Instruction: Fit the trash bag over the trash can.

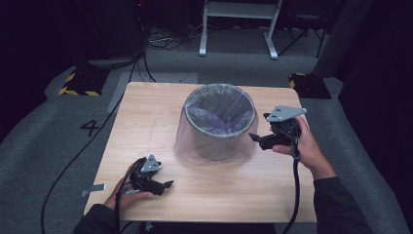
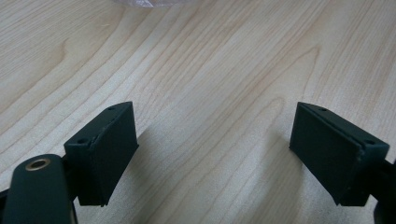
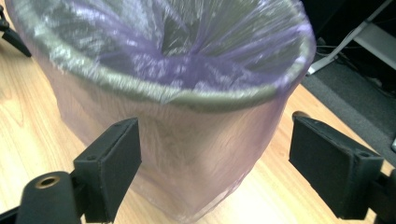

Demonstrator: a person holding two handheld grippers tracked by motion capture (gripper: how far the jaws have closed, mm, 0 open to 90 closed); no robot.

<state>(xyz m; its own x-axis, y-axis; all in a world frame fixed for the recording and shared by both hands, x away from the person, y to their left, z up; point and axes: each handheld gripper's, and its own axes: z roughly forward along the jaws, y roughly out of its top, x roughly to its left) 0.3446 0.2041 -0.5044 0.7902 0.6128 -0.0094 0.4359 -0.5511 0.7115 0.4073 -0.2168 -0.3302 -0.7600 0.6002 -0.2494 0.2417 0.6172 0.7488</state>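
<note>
Wood-grain tabletop (image 1: 146,117) carries everything here. Nearest, close to its front edge toward the left corner, the left gripper (image 1: 163,186) lies low over the wood in the person's left hand (image 1: 127,199), its jaws standing wide apart with nothing between them; the left gripper view shows only bare wood between the black pads (image 2: 109,149) and a scrap of clear plastic at the top of the frame. Farther in, near the right edge, the right hand (image 1: 307,146) holds the right gripper (image 1: 254,139) raised, pointing at the bin (image 1: 220,122), its jaws also wide apart and gripping nothing; in the right gripper view the pads (image 3: 114,158) frame the bin's side without touching it. The bin stands upright about the middle of the tabletop, somewhat toward the far edge, lined with a thin purple bag (image 3: 196,154) that folds over the rim and drapes loosely down the outside to the wood. Beyond the left edge, a "4" (image 1: 90,127) is marked on the grey floor.
</note>
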